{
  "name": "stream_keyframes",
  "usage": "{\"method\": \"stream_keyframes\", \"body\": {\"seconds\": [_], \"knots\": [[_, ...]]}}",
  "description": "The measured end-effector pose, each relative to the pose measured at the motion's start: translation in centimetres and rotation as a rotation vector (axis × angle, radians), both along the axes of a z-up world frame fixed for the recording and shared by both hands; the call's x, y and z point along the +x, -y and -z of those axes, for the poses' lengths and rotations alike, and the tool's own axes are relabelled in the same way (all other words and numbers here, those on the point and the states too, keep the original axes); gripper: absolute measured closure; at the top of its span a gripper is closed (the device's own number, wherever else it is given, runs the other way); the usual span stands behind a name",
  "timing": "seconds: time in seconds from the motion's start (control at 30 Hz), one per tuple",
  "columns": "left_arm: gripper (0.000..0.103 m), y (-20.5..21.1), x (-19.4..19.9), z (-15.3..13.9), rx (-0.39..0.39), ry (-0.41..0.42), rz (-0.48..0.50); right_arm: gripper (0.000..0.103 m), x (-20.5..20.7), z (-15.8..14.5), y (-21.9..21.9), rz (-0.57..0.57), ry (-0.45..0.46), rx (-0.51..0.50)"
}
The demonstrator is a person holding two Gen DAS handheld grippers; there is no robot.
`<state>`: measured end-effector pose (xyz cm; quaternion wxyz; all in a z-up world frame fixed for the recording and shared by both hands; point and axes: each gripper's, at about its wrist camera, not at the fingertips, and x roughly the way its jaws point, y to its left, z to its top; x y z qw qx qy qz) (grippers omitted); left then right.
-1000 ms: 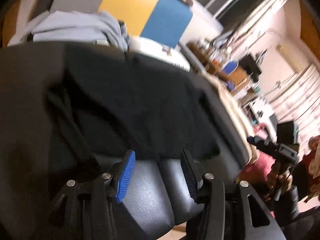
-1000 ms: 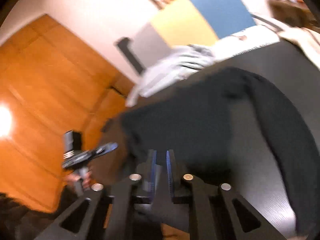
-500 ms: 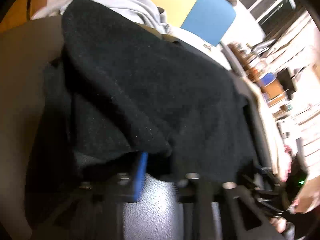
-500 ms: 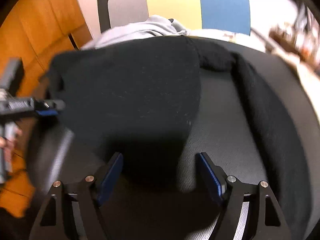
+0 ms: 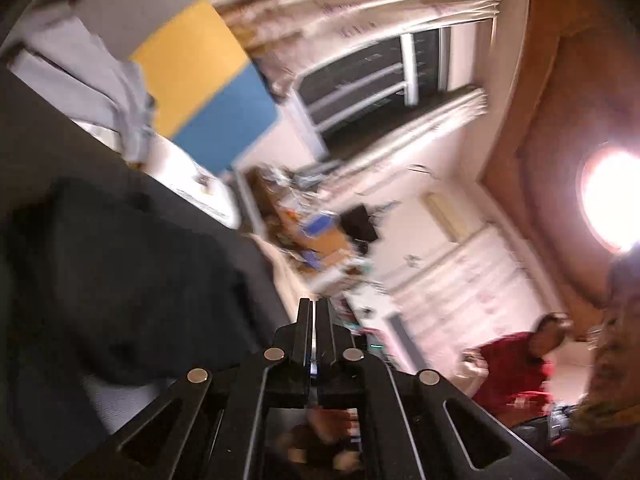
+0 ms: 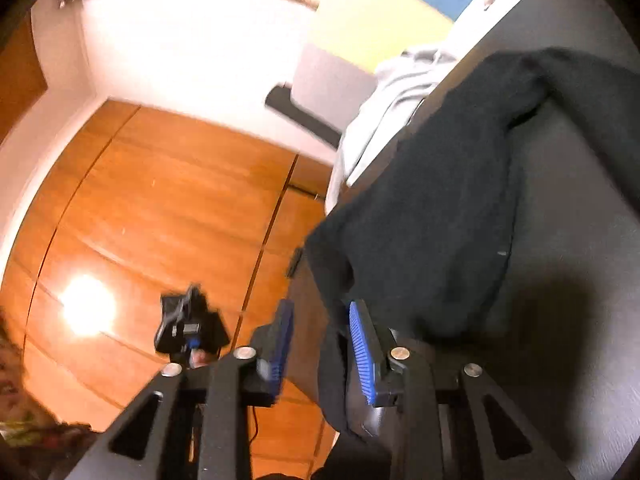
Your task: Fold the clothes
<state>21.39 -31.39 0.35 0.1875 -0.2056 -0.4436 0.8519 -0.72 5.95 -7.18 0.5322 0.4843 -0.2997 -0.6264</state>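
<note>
On the dark table [image 6: 568, 240], a grey garment [image 6: 384, 92] lies beyond the black garment [image 6: 432, 208]. Left gripper [image 5: 316, 308] pinched together, empty; right gripper [image 6: 320, 320] closing around the black hem.

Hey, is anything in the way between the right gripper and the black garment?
Nothing visible. The black garment lies on the dark table, and its hanging edge already sits between the right gripper's closing jaws. The grey garment lies farther back, out of the way.

Motion blur smears the cluttered far shelves [image 5: 316, 236]; the black fabric garment [image 6: 432, 208] runs past the frame edge, its lower hem hidden.
</note>
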Motion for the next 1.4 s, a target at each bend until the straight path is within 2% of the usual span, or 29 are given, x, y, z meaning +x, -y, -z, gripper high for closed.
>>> {"method": "stream_keyframes", "body": {"seconds": [0.03,0.07,0.1,0.2,0.3,0.37,0.47,0.53,0.6,0.63,0.67,0.7,0.73,0.77,0.8,0.83,0.87,0.9,1.0,1.1,1.17,1.2,1.23,1.3,1.37,1.4], "knots": [[0.094,0.0,0.7,0.8,-0.029,0.048,-0.026,0.033,0.3,0.0,-0.6,0.026,-0.013,0.051],[0.084,-0.2,1.0,2.1,-0.062,0.113,-0.048,0.011,0.5,0.1,-1.3,0.052,-0.027,0.102],[0.08,-0.7,1.1,3.6,-0.094,0.187,-0.079,0.003,0.8,0.4,-1.4,0.07,-0.048,0.172],[0.07,-2.7,-0.2,8.2,-0.141,0.377,-0.107,0.003,1.6,1.6,-0.4,0.099,-0.157,0.398],[0.063,-4.3,-2.2,11.5,-0.145,0.467,-0.123,0.003,2.8,2.7,1.9,0.092,-0.295,0.588],[0.058,-4.9,-3.4,12.6,-0.16,0.498,-0.16,0.003,2.7,3.6,3.1,0.095,-0.352,0.659],[0.057,-4.6,-5.1,13.5,-0.181,0.543,-0.266,0.003,2.3,4.2,5.0,0.106,-0.453,0.749],[0.057,-4.1,-6.1,14.0,-0.172,0.581,-0.285,0.0,2.2,4.4,6.4,0.108,-0.524,0.793],[0.057,-4.0,-6.5,14.3,-0.199,0.594,-0.303,0.0,2.0,4.7,7.6,0.107,-0.585,0.83],[0.062,-3.9,-6.9,14.4,-0.215,0.599,-0.314,0.0,1.8,4.9,8.1,0.105,-0.609,0.844],[0.071,-3.7,-7.2,14.5,-0.224,0.616,-0.325,0.0,1.6,4.9,8.6,0.108,-0.62,0.854],[0.078,-3.5,-7.6,14.6,-0.228,0.63,-0.327,0.0,1.4,4.8,8.8,0.108,-0.627,0.844],[0.094,-3.2,-7.9,14.7,-0.221,0.635,-0.307,0.004,1.3,4.6,8.9,0.108,-0.635,0.832],[0.098,-2.9,-8.2,14.9,-0.208,0.641,-0.284,0.027,1.2,4.4,9.0,0.108,-0.642,0.819],[0.098,-2.4,-8.4,14.9,-0.181,0.638,-0.256,0.064,1.0,4.2,9.1,0.108,-0.65,0.807],[0.098,-1.9,-8.4,14.5,-0.162,0.62,-0.236,0.079,0.8,3.8,9.4,0.09,-0.644,0.801],[0.099,-1.5,-8.3,13.8,-0.139,0.592,-0.215,0.087,0.6,3.5,9.8,0.07,-0.637,0.796],[0.099,-0.9,-8.1,12.8,-0.105,0.542,-0.188,0.088,0.5,3.3,10.5,0.049,-0.617,0.781],[0.099,0.6,-7.0,9.1,0.011,0.368,-0.09,0.088,-0.8,1.8,9.8,0.003,-0.439,0.582],[0.099,1.7,-4.7,5.1,0.093,0.19,0.014,0.088,-1.7,-0.9,6.9,0.008,-0.289,0.337],[0.101,2.2,-3.0,3.2,0.133,0.104,0.078,0.088,-1.7,-2.5,4.5,0.014,-0.218,0.212],[0.101,2.4,-2.0,2.6,0.147,0.076,0.101,0.088,-1.4,-2.9,3.4,0.015,-0.193,0.181],[0.1,2.7,-0.9,2.5,0.148,0.072,0.105,0.088,-1.1,-3.3,2.3,0.015,-0.169,0.155],[0.094,2.6,0.7,3.3,0.133,0.105,0.14,0.086,-0.6,-3.2,0.3,0.016,-0.147,0.175],[0.089,2.4,2.1,5.6,0.156,0.19,0.191,0.079,0.4,-2.1,-0.9,0.014,-0.154,0.28],[0.088,2.3,2.9,7.2,0.177,0.231,0.217,0.07,0.5,-1.1,-1.8,0.027,-0.133,0.343]]}}
